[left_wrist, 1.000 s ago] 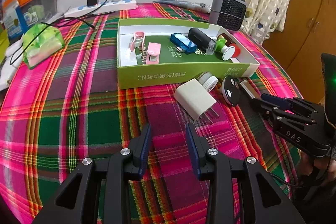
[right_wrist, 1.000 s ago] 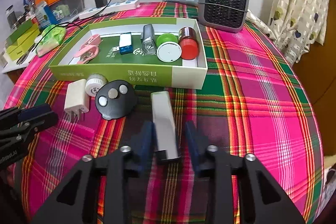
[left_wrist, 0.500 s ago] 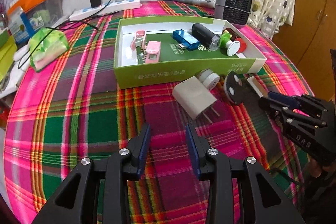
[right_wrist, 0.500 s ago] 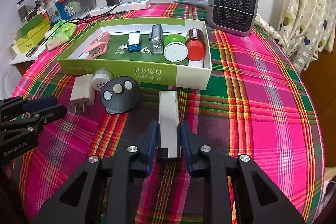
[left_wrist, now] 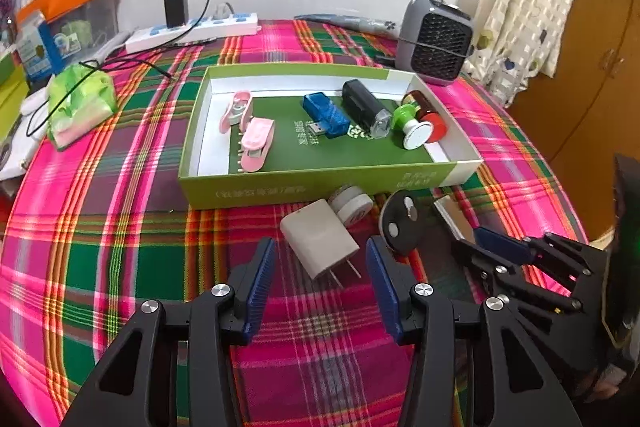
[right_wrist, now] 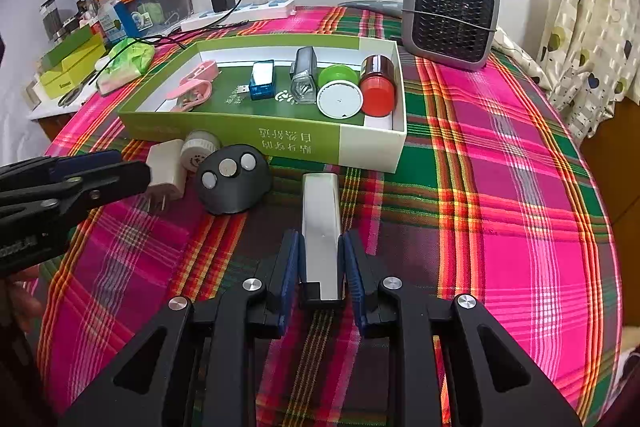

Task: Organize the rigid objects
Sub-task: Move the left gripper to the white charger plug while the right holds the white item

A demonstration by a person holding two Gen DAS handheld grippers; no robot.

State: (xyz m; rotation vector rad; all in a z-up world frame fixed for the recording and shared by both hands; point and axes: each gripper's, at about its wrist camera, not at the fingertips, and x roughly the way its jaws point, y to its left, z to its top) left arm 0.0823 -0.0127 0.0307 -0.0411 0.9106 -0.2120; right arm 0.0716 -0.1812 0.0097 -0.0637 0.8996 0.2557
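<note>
Two claws: both over the plaid tablecloth (right_wrist: 500,187)
Right claw (right_wrist: 321,259): clamped on silver bar (right_wrist: 321,223), bar lying on cloth just in front of green box (right_wrist: 280,141)
Left claw (left_wrist: 320,275): jaws opening, nothing pressed; white charger (left_wrist: 318,245) lies between the tips
Near charger: white round cap (left_wrist: 352,203), black disc (left_wrist: 400,227), all beside box front
Box contents: pink clips (left_wrist: 256,141), blue USB stick (left_wrist: 326,115), black torch (left_wrist: 366,107), green and red jars (left_wrist: 420,121)

Right gripper (right_wrist: 321,269) jaws now clamped on silver bar (right_wrist: 322,227); left gripper (left_wrist: 320,281) jaws opening.
</note>
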